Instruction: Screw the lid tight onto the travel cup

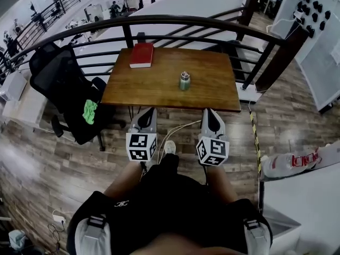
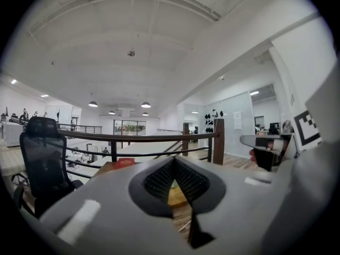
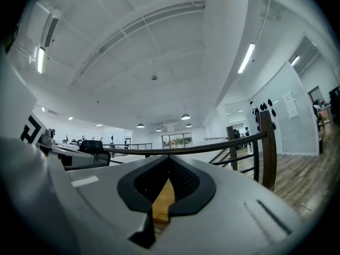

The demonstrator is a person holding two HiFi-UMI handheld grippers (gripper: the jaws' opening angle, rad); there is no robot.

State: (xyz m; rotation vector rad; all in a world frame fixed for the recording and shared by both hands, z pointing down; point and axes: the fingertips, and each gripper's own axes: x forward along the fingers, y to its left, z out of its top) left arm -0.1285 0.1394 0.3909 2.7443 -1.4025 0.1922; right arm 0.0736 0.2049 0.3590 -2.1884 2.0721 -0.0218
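Note:
The travel cup [image 1: 184, 81], small and green with a silvery top, stands upright right of centre on the wooden table [image 1: 159, 86]. Whether its lid sits tight is too small to tell. Both grippers are held low in front of the person, short of the table's near edge. My left gripper [image 1: 148, 111] and my right gripper [image 1: 208, 112] both point toward the table, jaws shut and empty. In the left gripper view the shut jaws [image 2: 173, 162] hide most of the table [image 2: 178, 197]. The right gripper view shows shut jaws [image 3: 169, 162] over a sliver of tabletop [image 3: 161, 202].
A red book [image 1: 142, 54] lies at the table's far left corner. A black office chair [image 1: 64, 84] with a green cloth [image 1: 90, 111] stands left of the table. A dark railing [image 1: 159, 21] curves behind it. A white cable [image 1: 178, 129] runs over the floor by my feet.

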